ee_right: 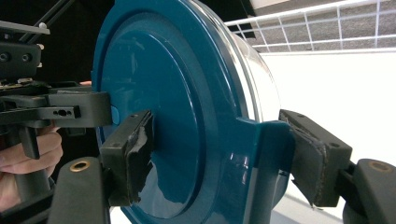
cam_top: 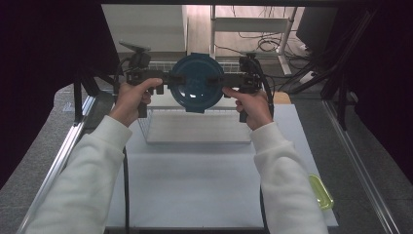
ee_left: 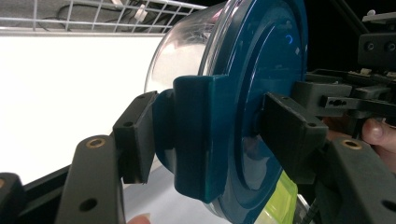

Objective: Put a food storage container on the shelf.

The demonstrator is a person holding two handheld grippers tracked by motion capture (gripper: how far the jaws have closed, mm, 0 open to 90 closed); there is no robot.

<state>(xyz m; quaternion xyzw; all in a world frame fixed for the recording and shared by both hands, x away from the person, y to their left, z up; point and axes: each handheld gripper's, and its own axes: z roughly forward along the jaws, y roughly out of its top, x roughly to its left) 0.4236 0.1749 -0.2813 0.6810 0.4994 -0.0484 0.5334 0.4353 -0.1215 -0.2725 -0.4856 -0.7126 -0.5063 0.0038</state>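
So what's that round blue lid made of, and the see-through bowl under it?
The blue lid looks like glossy hard plastic: it shines and has a moulded clip on its edge. The see-through bowl is clear and shiny, probably glass or clear plastic; the look alone doesn't say which.

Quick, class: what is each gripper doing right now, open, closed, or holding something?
Left gripper: closed on the left latch of the blue-lidded container, lifted over the wire basket.
Right gripper: closed on the container's right latch.
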